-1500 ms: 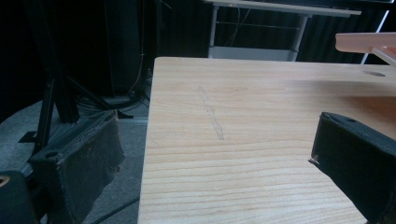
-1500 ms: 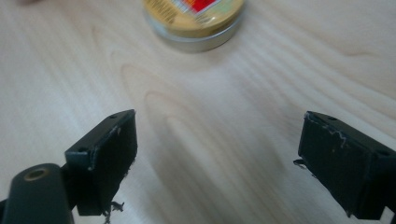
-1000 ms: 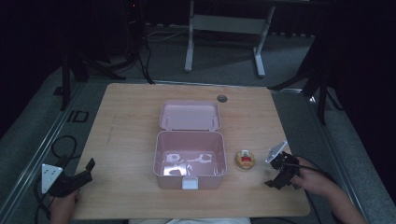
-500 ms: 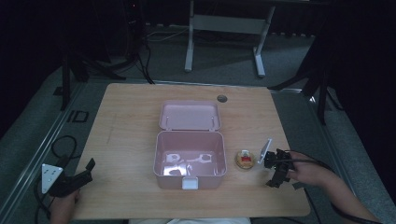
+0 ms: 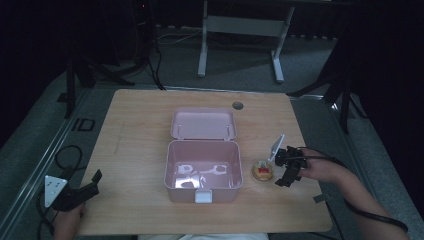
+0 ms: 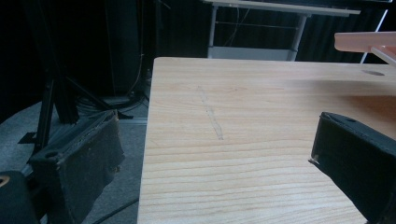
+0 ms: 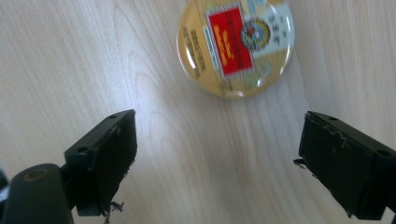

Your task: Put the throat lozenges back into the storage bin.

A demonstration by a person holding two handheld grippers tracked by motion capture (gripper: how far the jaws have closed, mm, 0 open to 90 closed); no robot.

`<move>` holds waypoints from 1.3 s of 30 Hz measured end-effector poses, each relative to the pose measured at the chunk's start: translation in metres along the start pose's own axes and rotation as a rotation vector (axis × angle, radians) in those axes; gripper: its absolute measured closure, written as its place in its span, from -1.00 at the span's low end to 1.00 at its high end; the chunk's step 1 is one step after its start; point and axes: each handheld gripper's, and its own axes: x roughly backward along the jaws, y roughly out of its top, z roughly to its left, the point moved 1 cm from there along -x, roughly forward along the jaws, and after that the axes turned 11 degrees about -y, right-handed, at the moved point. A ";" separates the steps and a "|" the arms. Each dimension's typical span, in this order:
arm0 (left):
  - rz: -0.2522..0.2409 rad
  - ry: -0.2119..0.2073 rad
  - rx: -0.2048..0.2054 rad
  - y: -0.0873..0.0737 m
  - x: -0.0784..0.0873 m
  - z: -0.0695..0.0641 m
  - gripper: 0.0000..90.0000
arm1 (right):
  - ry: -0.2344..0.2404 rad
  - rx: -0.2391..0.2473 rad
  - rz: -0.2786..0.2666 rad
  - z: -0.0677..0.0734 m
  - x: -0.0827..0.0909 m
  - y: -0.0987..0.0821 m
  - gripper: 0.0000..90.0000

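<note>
1. One small round tin with a gold lid and a red-and-white printed label [image 7: 235, 44] is the thing in hand; it lies flat on the light wooden table [image 5: 135, 125], just right of the open pink plastic lunch box [image 5: 203, 170] and apart from it.
2. I judge the tin light and rigid, with a glossy lid that glints, so it is probably slippery under the pads. It looks low and flat, which leaves little wall to catch.
3. The best hold seems to be across its width, one jaw on each side of the rim and pressed low near the table, not on the slick top face.
4. The right gripper [image 5: 286, 167] hovers close to the tin's right side in the high view. In the right gripper view its jaws stand wide apart, wider than the tin, hold nothing and touch nothing; the tin sits ahead of them, beyond the tips and slightly off toward one jaw.
5. The left gripper [image 5: 80, 192] rests at the table's near left corner, well apart from the box. Its jaws are spread and empty over bare wood and the table edge.
</note>
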 end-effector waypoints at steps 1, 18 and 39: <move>-0.001 0.000 0.001 0.000 0.000 0.000 -0.95 | -0.019 0.031 0.000 0.002 0.000 0.003 -0.75; 0.000 -0.005 -0.002 0.000 0.000 0.000 -0.95 | 0.018 0.090 0.049 -0.005 -0.031 0.048 -0.75; 0.003 -0.002 -0.002 0.000 0.000 0.000 -0.95 | 0.028 0.210 0.037 -0.005 -0.035 0.058 -0.56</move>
